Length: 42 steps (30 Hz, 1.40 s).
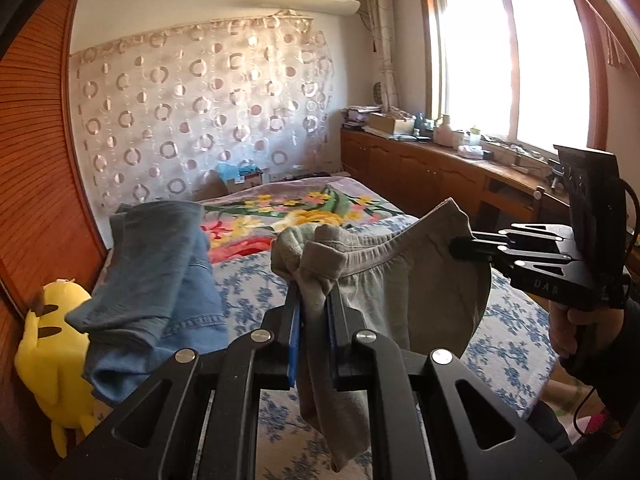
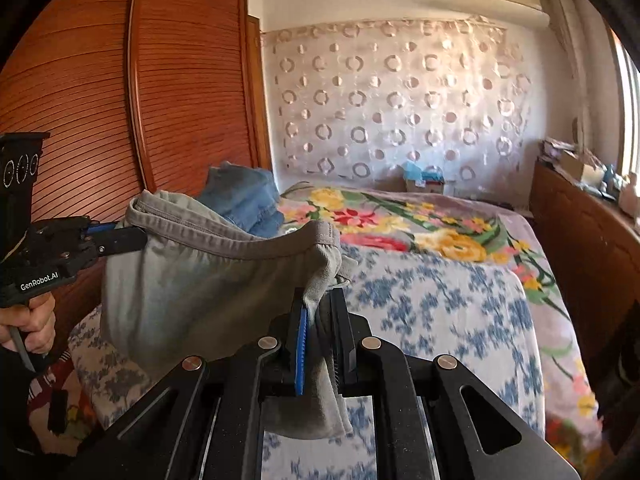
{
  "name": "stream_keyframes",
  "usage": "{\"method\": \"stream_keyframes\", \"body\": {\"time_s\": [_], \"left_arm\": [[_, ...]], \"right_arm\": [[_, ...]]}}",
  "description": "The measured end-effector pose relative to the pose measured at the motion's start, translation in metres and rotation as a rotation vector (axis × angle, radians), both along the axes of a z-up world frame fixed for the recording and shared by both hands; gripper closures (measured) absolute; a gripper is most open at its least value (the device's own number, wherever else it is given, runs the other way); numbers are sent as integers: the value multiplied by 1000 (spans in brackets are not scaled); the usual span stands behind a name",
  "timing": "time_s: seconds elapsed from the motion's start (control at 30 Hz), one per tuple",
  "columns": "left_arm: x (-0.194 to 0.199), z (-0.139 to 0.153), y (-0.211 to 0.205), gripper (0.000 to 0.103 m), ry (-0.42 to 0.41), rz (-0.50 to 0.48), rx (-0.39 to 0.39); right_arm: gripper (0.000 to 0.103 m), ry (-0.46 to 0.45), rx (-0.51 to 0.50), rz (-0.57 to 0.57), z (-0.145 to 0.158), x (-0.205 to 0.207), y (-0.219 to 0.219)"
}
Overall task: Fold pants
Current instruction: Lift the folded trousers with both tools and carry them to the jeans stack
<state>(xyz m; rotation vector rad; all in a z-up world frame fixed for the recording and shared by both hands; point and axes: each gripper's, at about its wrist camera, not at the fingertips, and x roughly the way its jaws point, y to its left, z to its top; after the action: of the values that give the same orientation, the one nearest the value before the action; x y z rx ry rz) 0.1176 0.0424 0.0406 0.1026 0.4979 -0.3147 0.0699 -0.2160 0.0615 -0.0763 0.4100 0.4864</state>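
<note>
Over a floral-sheeted bed [image 2: 440, 300], grey pants [image 2: 192, 280] hang by the waistband, stretched left to right between left gripper [image 1: 314, 300] and right gripper [image 2: 320, 312], fingers clamped on each corner; legs are cut off below.

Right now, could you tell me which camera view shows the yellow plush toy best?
The left wrist view: the yellow plush toy lies in full sight by the wardrobe, beside blue clothes. The right wrist view does not show it at all.
</note>
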Motion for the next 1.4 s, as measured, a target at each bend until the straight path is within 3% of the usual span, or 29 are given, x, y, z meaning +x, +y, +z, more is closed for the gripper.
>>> {"method": "stream_keyframes", "body": {"time_s": [0.23, 0.7, 1.07, 1.4], "left_arm": [[21, 3, 19, 91, 7, 41, -16], [59, 34, 63, 91, -26, 129, -72], [82, 19, 104, 91, 12, 229, -60], [84, 6, 136, 91, 27, 305, -122]], "right_arm": [[93, -13, -13, 35, 2, 39, 10], [93, -82, -60, 120, 48, 139, 44], [93, -101, -115, 211, 37, 215, 93], [93, -72, -133, 293, 54, 276, 134]]}}
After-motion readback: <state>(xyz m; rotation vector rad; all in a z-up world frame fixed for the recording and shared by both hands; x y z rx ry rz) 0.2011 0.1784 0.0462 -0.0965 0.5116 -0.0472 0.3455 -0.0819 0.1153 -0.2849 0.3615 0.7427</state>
